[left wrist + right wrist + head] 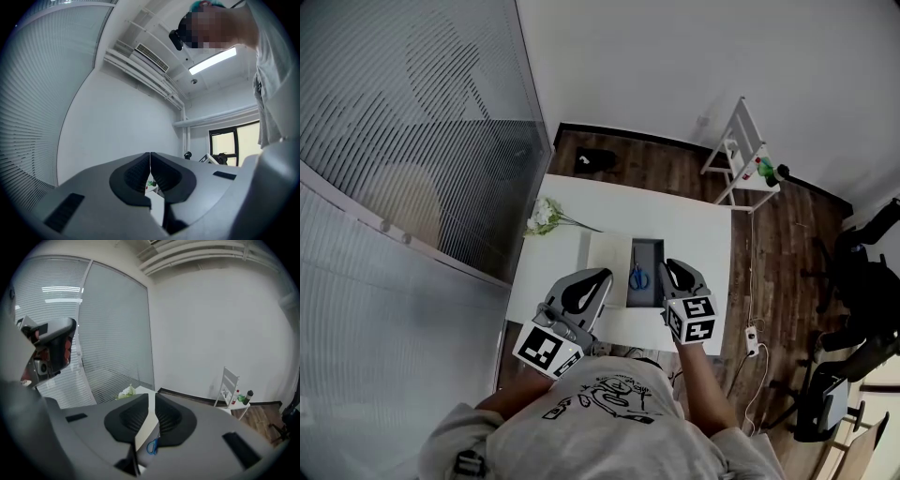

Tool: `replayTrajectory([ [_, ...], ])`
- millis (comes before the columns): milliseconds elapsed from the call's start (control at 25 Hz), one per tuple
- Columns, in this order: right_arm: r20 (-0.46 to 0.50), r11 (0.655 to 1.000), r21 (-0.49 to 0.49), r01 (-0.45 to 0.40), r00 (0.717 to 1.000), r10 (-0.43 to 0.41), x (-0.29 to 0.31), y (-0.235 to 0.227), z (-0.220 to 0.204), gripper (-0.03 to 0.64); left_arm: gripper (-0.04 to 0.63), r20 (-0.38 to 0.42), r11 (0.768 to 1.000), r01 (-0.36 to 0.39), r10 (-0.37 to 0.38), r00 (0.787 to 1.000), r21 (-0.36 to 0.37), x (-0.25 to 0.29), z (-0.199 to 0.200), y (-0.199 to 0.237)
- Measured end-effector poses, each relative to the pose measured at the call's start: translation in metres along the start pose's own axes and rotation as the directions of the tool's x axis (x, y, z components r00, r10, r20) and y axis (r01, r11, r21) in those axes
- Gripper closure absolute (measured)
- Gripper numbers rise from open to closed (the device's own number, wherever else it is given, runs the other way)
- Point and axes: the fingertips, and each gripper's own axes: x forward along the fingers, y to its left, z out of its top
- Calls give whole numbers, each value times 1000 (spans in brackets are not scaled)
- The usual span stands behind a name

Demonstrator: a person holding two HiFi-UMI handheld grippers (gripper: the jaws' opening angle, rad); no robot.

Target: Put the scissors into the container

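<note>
Judging the scissors (637, 277) already in the container (649, 251), simply withdraw the left claw (603, 275), pressed together, and the right claw (671, 265), barely apart.

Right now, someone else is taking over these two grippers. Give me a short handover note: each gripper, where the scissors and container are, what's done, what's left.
Left gripper: jaws together, empty, near the table's front edge.
Right gripper: jaws slightly apart, nothing between them, just right of the container.
Scissors: lying inside the grey container on the white table.
Done: scissors look placed.
Left: apparently nothing except backing the grippers away.
</note>
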Motion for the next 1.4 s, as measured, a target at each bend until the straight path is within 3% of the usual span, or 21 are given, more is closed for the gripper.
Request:
replayTrajectory([
  [440,137,995,-98,-27,990,40,-67,25,46,574,574,-5,1000,18,-18,1000,0,4,1,-6],
  [880,210,985,-174,-18,976,55,-116,40,67,575,574,-28,1000,10,-10,1000,2,6,-7,-8],
  [1400,270,973,-222,58,963,4,-146,41,80,583,574,-19,1000,7,-7,1000,5,11,-7,-15],
])
